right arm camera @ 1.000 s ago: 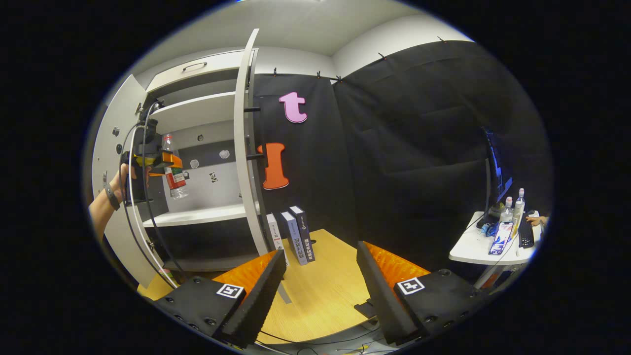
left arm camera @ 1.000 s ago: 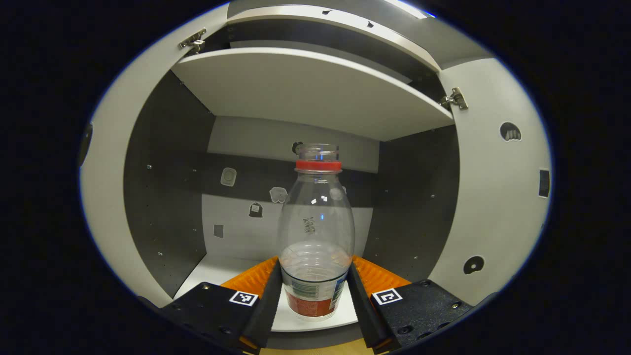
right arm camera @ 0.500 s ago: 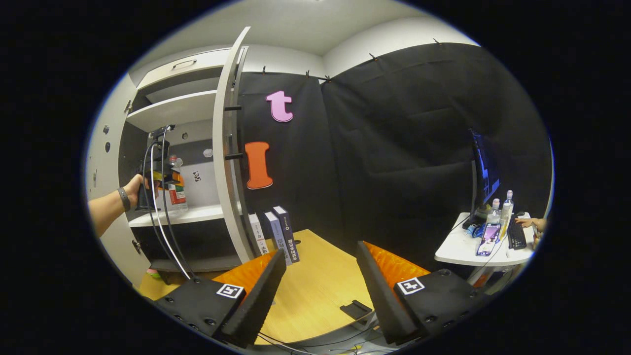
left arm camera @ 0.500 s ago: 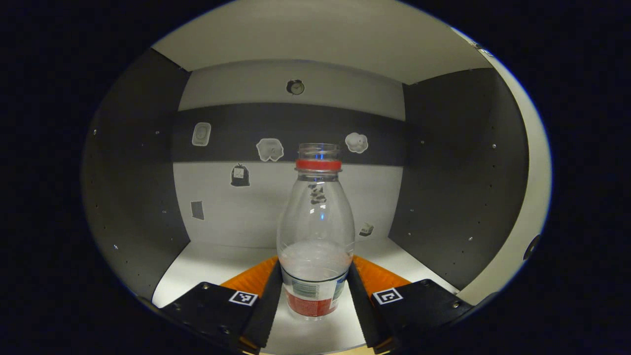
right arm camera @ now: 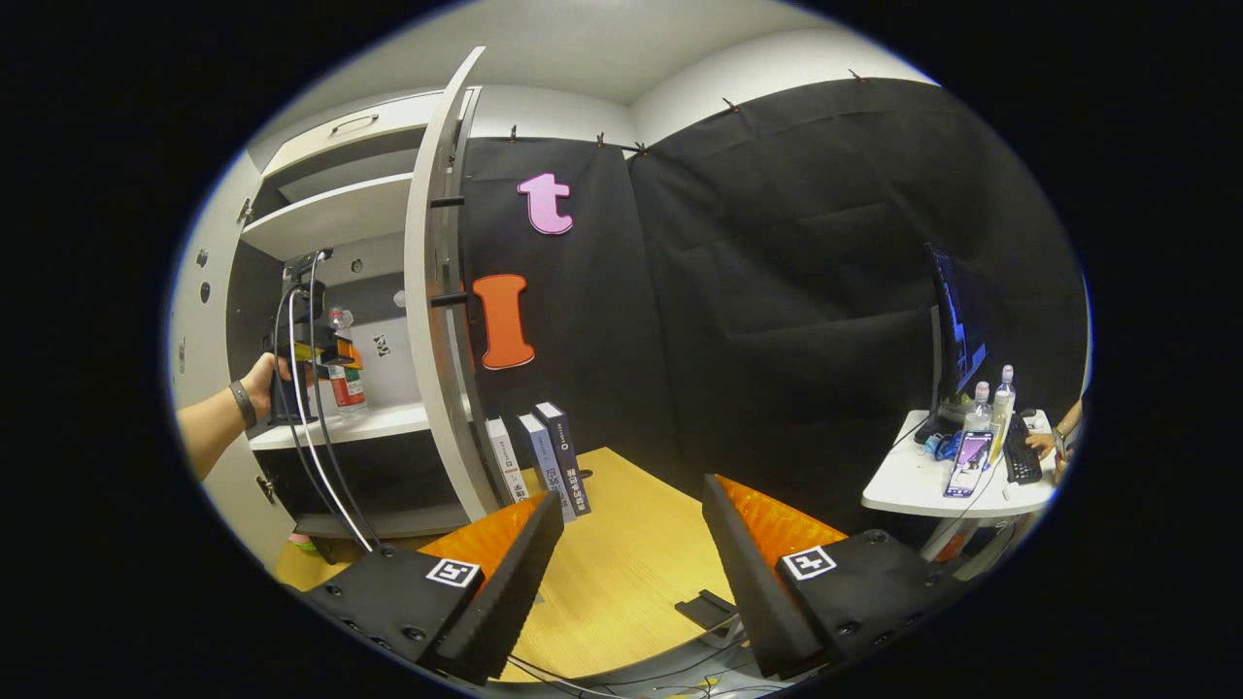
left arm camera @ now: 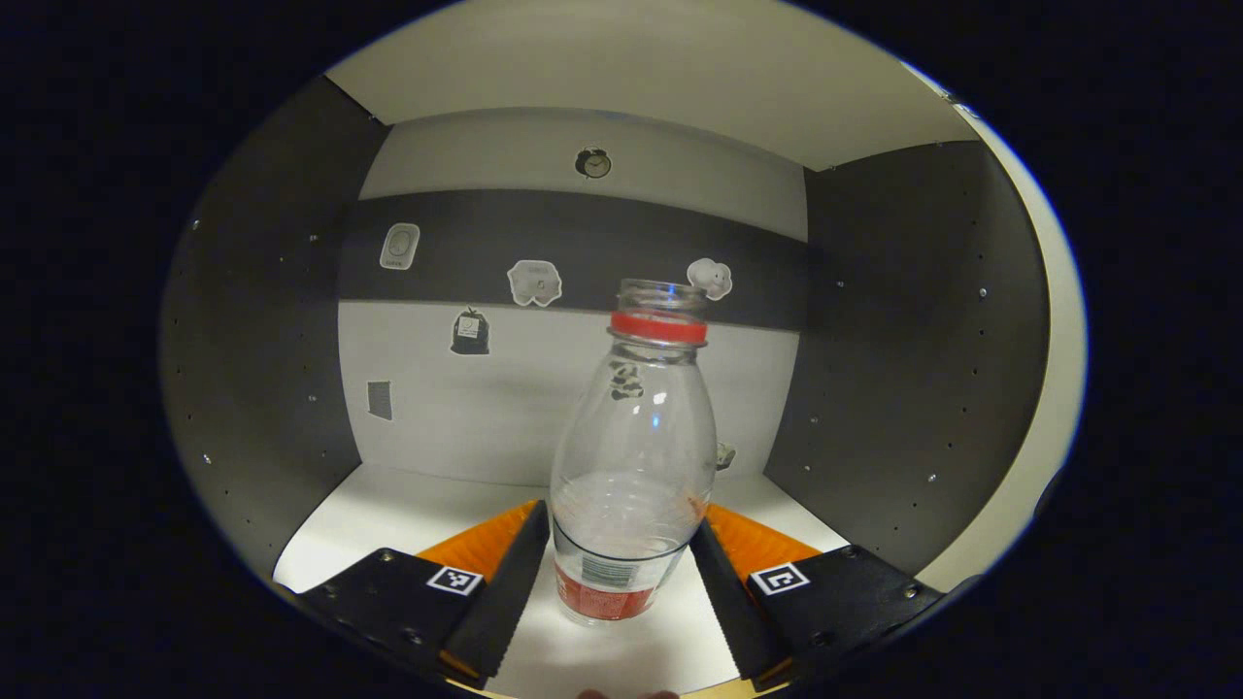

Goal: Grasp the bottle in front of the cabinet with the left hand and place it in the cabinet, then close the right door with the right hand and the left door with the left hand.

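A clear, light, nearly empty bottle (left arm camera: pixel 631 456) leans right on the shelf (left arm camera: pixel 388 515), left gripper (left arm camera: pixel 617 582) jaws flanking its labelled base, grip uncertain. The thin plastic likely dents and slips. Right gripper (right arm camera: pixel 631 573) jaws are apart.

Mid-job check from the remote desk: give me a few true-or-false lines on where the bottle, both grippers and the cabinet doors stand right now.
1. The bottle stands on the cabinet shelf between the fingers of the left gripper. True.
2. The bottle has a cap on. False: its mouth is open, with only a red ring on the neck.
3. The right gripper holds the right door. False: it is open and empty, over the floor.
4. The right door is open. True.
5. The bottle lies on its side. False: it stands, tilted slightly.
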`<state>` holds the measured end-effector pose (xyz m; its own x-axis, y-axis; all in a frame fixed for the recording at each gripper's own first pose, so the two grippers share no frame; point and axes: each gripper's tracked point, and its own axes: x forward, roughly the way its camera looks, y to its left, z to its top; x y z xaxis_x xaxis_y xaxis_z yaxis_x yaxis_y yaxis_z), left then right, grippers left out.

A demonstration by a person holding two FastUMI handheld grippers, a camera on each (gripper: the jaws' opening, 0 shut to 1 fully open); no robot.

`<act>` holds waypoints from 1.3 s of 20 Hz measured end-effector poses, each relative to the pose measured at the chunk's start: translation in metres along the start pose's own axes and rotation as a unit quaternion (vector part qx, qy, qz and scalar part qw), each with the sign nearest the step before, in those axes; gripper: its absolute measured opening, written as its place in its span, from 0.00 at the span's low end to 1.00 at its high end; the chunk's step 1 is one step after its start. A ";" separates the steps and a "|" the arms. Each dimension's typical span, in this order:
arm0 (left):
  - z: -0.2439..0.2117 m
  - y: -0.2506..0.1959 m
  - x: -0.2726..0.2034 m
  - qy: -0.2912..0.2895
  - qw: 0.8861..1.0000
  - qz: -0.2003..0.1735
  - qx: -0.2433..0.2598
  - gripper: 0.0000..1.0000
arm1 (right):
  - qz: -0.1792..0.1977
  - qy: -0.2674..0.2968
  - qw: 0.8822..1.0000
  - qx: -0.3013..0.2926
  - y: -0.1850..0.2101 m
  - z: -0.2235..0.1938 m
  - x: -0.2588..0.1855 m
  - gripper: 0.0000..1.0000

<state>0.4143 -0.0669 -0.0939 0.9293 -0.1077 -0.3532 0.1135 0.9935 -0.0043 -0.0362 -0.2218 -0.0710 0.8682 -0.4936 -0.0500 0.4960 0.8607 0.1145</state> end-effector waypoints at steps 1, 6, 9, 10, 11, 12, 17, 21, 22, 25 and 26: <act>0.003 0.002 0.000 -0.006 1.000 0.003 -0.002 0.92 | 0.000 -0.001 1.000 0.001 0.000 0.001 0.000 0.97; 0.030 0.003 -0.016 -0.062 0.998 -0.004 -0.006 0.95 | -0.001 0.002 1.000 0.004 0.000 -0.002 -0.002 0.97; 0.054 0.001 -0.030 -0.105 0.994 -0.011 -0.010 0.94 | 0.004 0.003 1.000 0.005 0.003 -0.002 -0.005 0.97; 0.065 -0.001 -0.042 -0.122 0.992 -0.013 -0.013 0.95 | 0.007 0.003 1.000 0.006 0.005 -0.002 -0.007 0.97; 0.076 -0.003 -0.054 -0.139 0.990 -0.014 -0.016 0.95 | 0.010 0.004 1.000 0.008 0.008 -0.002 -0.008 0.97; 0.084 -0.004 -0.066 -0.153 0.988 -0.017 -0.018 0.92 | 0.015 0.004 1.000 0.009 0.011 -0.002 -0.009 0.97; 0.109 -0.018 -0.131 -0.183 0.982 -0.043 -0.037 0.94 | 0.040 0.004 0.999 0.006 0.028 -0.001 -0.017 0.97; 0.112 -0.019 -0.196 -0.198 0.978 -0.054 -0.040 0.94 | 0.073 -0.002 0.997 0.003 0.049 0.004 -0.025 0.97; 0.108 -0.017 -0.208 -0.199 0.978 -0.057 -0.039 0.94 | 0.083 -0.003 0.997 0.000 0.055 0.005 -0.027 0.97; 0.099 -0.013 -0.252 -0.209 0.977 -0.044 -0.024 0.94 | 0.107 -0.011 0.994 -0.014 0.069 0.010 -0.029 0.97; 0.094 -0.009 -0.266 -0.213 0.976 -0.035 -0.019 0.94 | 0.114 -0.012 0.993 -0.017 0.075 0.016 -0.027 0.97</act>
<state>0.1993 -0.0506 0.0880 0.9826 -0.1724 0.0695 0.1762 0.9830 -0.0519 -0.0227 -0.1454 -0.0457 0.9578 -0.2875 -0.0022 0.2866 0.9541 0.0865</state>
